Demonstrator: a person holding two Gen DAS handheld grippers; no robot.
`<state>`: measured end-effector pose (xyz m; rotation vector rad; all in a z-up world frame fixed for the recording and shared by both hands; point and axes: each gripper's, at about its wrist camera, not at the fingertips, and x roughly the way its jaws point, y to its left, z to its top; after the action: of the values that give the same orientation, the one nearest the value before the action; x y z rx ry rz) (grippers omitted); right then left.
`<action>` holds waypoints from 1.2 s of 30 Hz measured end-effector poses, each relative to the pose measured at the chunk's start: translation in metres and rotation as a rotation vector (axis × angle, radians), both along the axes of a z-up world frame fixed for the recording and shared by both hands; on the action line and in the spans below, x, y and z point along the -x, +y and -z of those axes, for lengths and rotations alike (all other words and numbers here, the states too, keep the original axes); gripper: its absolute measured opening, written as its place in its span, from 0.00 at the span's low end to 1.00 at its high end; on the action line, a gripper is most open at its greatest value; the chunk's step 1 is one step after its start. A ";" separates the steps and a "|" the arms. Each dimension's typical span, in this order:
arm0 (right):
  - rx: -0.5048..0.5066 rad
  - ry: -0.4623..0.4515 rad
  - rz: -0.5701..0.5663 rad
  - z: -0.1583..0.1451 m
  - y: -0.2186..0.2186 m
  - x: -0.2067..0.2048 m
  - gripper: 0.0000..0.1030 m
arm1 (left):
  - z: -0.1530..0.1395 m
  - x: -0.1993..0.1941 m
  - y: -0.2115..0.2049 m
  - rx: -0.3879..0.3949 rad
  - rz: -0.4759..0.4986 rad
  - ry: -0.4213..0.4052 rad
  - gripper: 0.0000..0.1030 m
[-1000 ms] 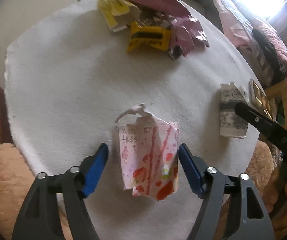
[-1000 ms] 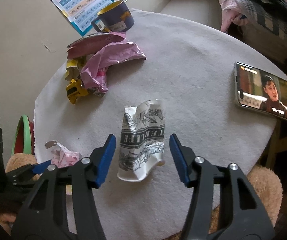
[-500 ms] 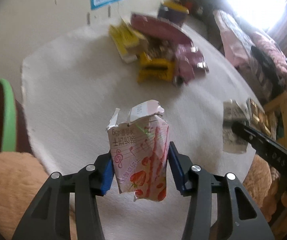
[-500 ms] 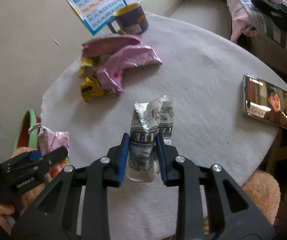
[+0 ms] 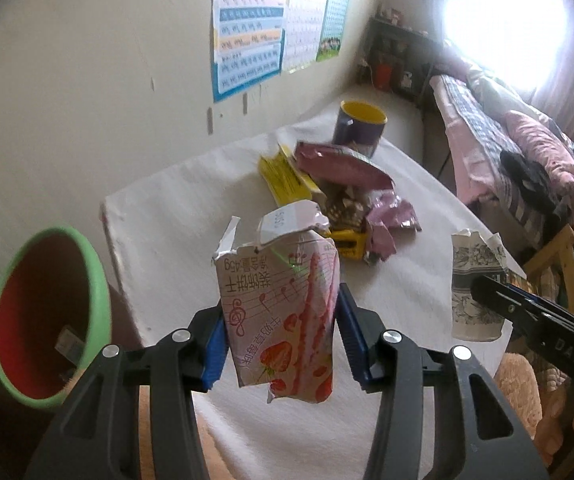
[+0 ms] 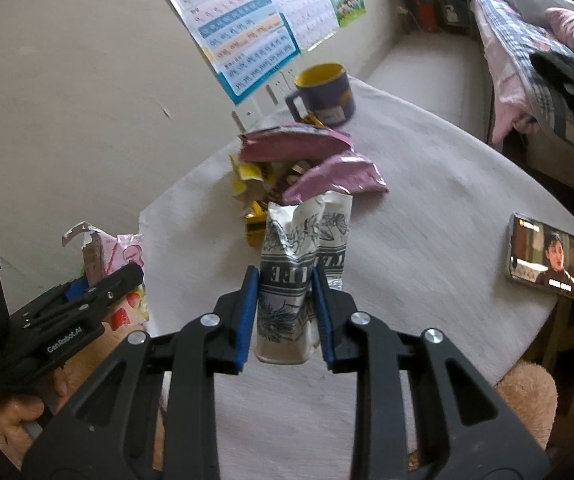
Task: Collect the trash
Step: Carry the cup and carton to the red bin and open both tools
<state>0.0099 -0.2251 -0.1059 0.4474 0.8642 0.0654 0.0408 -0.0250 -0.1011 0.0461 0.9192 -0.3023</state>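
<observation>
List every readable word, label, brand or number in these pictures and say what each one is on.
"GenRobot.AI": side of the left gripper.
"DAS": side of the right gripper.
"45g", upside down: pink strawberry carton; its Chinese characters are too blurred to read.
"FEE" (partial): black-and-white paper cup.
Wall posters, mug label, phone screen captions: too small or blurred to read.

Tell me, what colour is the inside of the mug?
Yellow inside; the mug is dark blue outside. The right wrist view shows it best.

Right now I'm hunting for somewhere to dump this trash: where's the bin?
In the left wrist view the bin sits low at the far left, beside the table edge, left of the pink carton.
</observation>
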 end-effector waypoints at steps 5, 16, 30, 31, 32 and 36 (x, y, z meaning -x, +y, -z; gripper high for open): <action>0.013 -0.016 -0.019 -0.014 0.013 -0.004 0.26 | -0.011 0.001 0.014 -0.006 -0.023 -0.040 0.45; 0.044 -0.025 -0.093 -0.029 0.051 -0.017 0.26 | -0.026 0.001 0.051 0.001 -0.080 -0.088 0.45; 0.054 0.002 -0.254 -0.029 0.130 -0.046 0.27 | -0.023 -0.007 0.144 0.000 -0.271 -0.096 0.45; 0.054 0.004 -0.265 -0.029 0.135 -0.047 0.27 | -0.021 -0.007 0.154 -0.005 -0.294 -0.094 0.45; 0.053 0.005 -0.278 -0.028 0.141 -0.049 0.27 | -0.021 -0.008 0.160 -0.007 -0.307 -0.093 0.45; 0.041 0.010 -0.342 -0.028 0.172 -0.059 0.27 | -0.016 -0.009 0.185 -0.017 -0.361 -0.085 0.45</action>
<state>0.0690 -0.0535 -0.0781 0.2576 0.9429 0.3600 0.0497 0.1598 -0.0856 -0.0910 0.8277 0.0427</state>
